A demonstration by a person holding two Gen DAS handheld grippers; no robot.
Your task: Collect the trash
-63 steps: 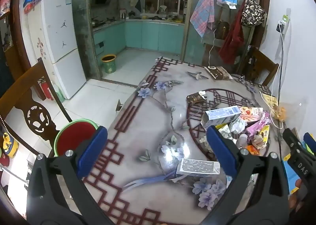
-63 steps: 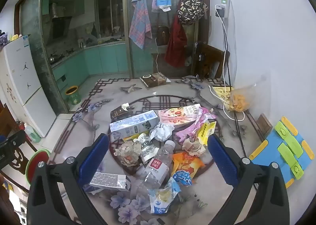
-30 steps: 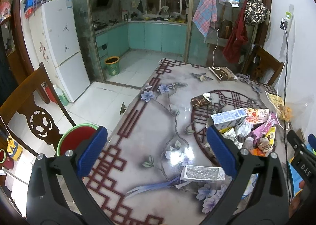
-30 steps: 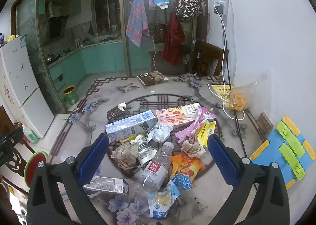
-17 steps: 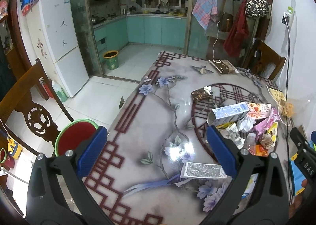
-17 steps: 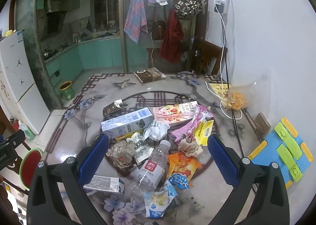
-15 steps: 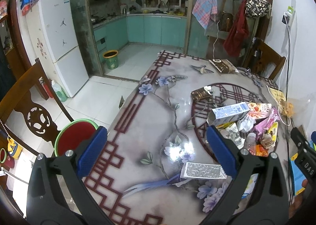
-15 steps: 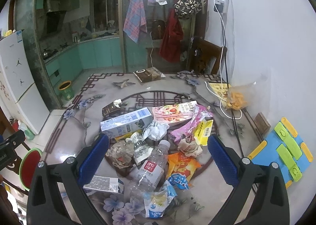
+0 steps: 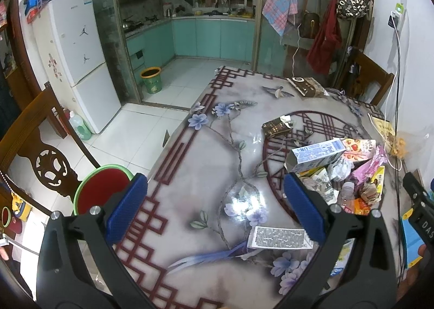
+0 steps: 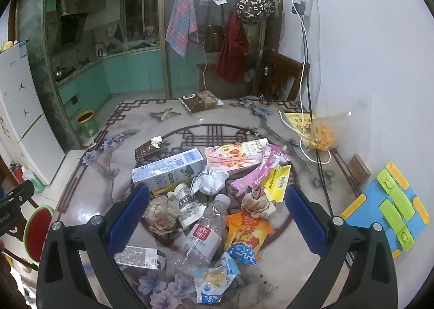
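A heap of trash lies on the patterned table (image 10: 89, 181): a blue-white carton (image 10: 168, 169), a clear plastic bottle (image 10: 202, 235), crumpled paper (image 10: 210, 180), an orange snack bag (image 10: 248, 230), a pink wrapper (image 10: 257, 170) and a small flat grey box (image 10: 139, 254). My right gripper (image 10: 217, 216) is open and empty above the heap. My left gripper (image 9: 215, 206) is open and empty above the table's left part; the flat grey box (image 9: 279, 237) lies by its right finger, the blue-white carton (image 9: 314, 154) farther right.
A red bin with a green rim (image 9: 101, 189) stands on the floor left of the table, beside a wooden chair (image 9: 35, 141). A brown pack (image 10: 149, 149) and a dark bag (image 10: 200, 101) lie farther back. A bag of orange snacks (image 10: 322, 132) and cables are by the right wall.
Both views have shifted slightly over the table; the trash heap sits a little lower in the right wrist view. Both grippers stay open and empty.
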